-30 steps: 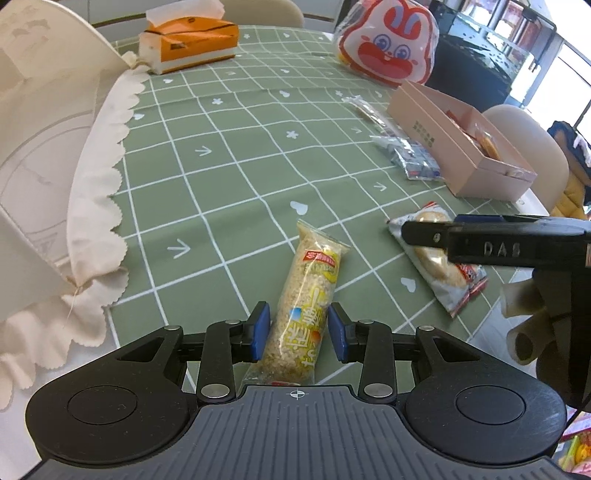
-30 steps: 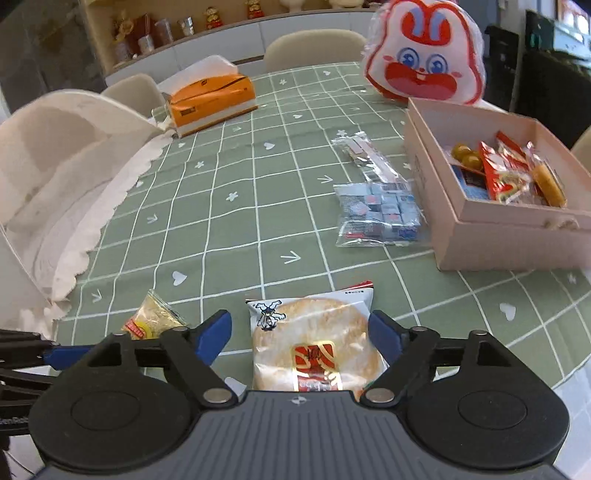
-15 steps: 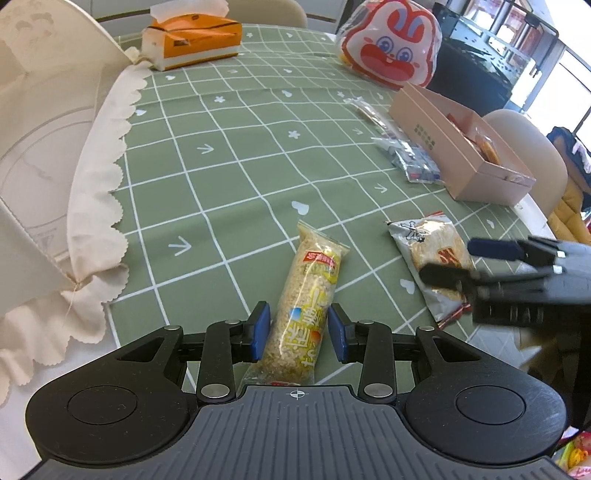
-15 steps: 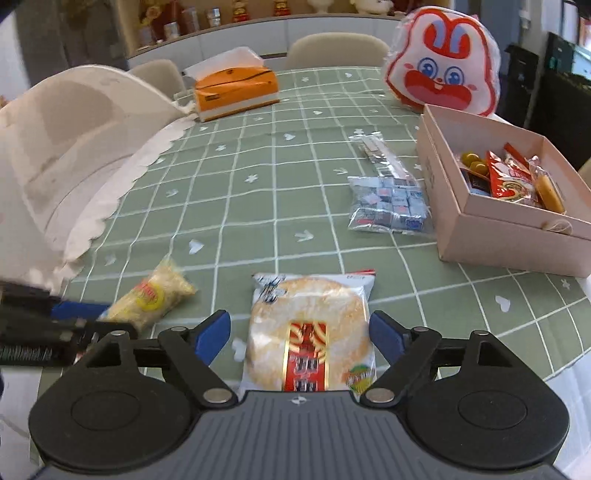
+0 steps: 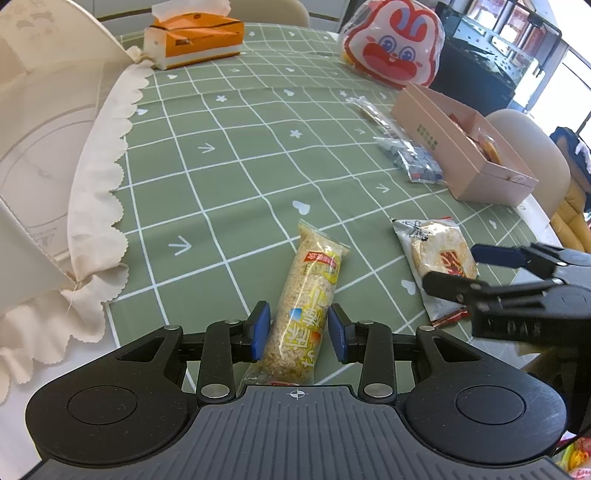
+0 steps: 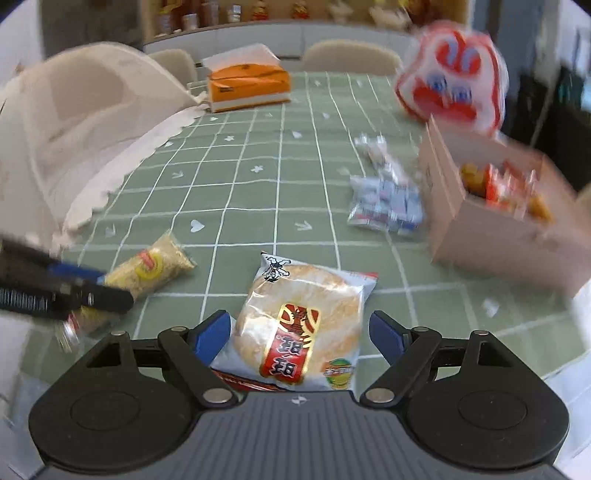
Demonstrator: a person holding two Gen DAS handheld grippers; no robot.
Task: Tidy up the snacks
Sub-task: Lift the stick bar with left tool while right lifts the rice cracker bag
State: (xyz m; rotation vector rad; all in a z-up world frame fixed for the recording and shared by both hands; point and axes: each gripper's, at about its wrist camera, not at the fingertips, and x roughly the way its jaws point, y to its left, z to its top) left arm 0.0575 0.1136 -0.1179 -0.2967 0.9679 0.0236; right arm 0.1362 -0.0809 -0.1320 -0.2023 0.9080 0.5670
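Observation:
A long yellow rice-bar packet (image 5: 308, 302) lies on the green checked tablecloth between the jaws of my left gripper (image 5: 298, 334); the jaws stand open on either side of it with small gaps. It also shows in the right wrist view (image 6: 147, 267). A round rice-cracker packet (image 6: 301, 325) lies between the wide-open jaws of my right gripper (image 6: 299, 334). The cracker (image 5: 437, 254) and right gripper (image 5: 476, 269) show in the left wrist view. A pink open box (image 5: 458, 155) holds several snacks.
A clear bag of blue-white candies (image 6: 386, 201) and a thin clear packet (image 5: 373, 112) lie beside the box. A red-and-white rabbit bag (image 5: 393, 40) and an orange tissue box (image 5: 195, 35) stand at the back. A white mesh food cover (image 5: 40, 122) is on the left.
My right gripper has swung and shifted, its view blurred; the cracker now sits deeper between its jaws. The left gripper has barely moved around the rice bar.

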